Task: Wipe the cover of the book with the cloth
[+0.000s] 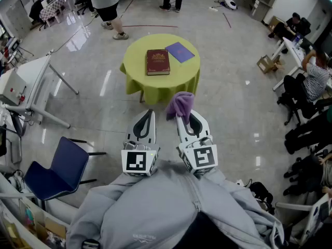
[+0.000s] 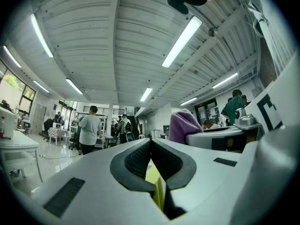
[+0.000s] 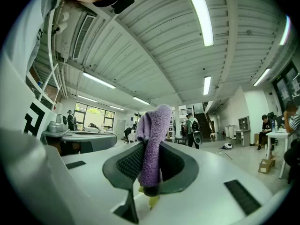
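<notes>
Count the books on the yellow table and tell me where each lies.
2. A dark red book lies near the middle of the table; a thin purple one, perhaps a folder, lies right of it.

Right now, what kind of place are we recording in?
Likely a big open lab or workshop hall: ceiling strip lights, a polished floor, seated people at desks along the edge, and a round table holding the book mid-floor.

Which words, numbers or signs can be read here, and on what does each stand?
No text is readable.
Book cover: gold print, too small.
Grey sweatshirt: small print, blurred.
Cloth: no print.
Left gripper, right gripper: square markers only, no words.
</notes>
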Demonstrator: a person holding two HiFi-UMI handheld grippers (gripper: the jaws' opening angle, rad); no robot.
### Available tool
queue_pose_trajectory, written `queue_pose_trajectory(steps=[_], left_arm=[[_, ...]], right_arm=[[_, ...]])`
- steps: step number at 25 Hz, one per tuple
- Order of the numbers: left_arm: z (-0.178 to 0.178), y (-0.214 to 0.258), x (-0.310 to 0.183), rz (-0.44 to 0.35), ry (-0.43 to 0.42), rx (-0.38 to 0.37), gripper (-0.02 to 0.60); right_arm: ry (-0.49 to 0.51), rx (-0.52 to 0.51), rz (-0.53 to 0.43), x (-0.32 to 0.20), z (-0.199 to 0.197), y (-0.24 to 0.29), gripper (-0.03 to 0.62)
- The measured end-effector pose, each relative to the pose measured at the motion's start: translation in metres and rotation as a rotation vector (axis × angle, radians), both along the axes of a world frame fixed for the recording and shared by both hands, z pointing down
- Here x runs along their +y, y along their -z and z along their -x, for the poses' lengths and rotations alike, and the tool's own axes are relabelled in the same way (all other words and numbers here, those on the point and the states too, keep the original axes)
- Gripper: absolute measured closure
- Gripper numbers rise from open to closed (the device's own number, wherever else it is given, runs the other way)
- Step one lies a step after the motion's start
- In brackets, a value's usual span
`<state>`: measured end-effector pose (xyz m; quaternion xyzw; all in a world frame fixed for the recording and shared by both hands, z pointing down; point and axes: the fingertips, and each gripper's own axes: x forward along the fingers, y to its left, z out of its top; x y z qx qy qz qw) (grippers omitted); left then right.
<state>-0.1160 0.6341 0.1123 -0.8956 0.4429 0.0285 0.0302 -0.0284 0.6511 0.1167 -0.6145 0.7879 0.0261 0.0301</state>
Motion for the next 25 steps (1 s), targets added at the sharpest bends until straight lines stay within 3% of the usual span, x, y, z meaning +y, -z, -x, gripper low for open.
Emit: queue_pose_trajectory(steps=[7, 11, 16, 25], left_arm=[[-0.015, -0.005, -0.008, 0.000, 0.014, 0.008, 0.563], [-0.027, -0.007, -0.012, 0.001, 0.024, 0.008, 0.563], [-0.040, -0.014, -0.023, 0.014, 0.045, -0.007, 0.563], [-0.028, -0.033, -0.060, 0.048, 0.095, -0.003, 0.563]], right_arm=[[0.010, 0.030, 0.052, -0.007, -0.016, -0.010, 0.510], [0.038, -0.012, 0.021, -0.013, -0.027, -0.012, 0.510], [0.045, -0.027, 0.050, -0.025, -0.044, -0.019, 0.508], [0.055, -0.036, 0.042, -0.058, -0.046, -0.035, 0.508]])
